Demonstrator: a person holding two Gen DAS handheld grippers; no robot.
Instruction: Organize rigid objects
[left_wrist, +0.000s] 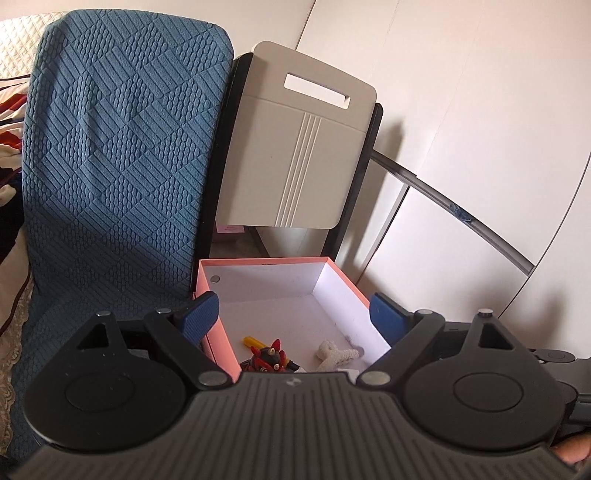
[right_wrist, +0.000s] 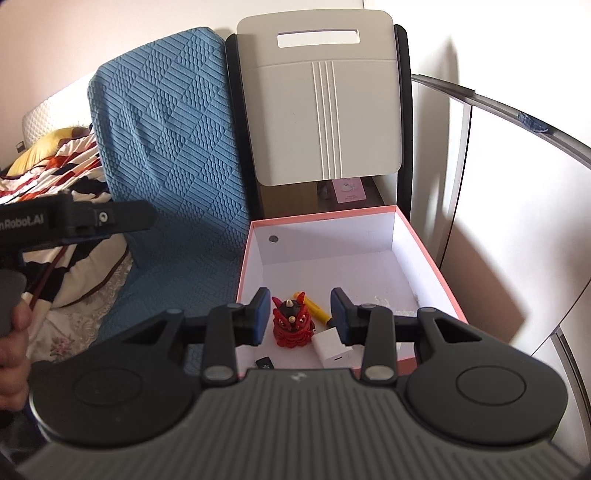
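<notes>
Only legible text: "nRobot.AI" in white on the black body of the left gripper (right_wrist: 74, 221), at the right wrist view's left edge (first letters cut off by the frame); small pink box (right_wrist: 349, 191) beyond the pink-rimmed box (right_wrist: 436, 258) has print, too small to read.

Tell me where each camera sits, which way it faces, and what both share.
Left wrist: rides the left gripper, looking forward and down at the pink box and blue chair cover; wide jaws, empty.
Right wrist: rides the right gripper, looking down into the box; narrower jaws, empty; the left gripper and hand show.
Shared: box, red figurine, yellow toy, white folding chair.
</notes>
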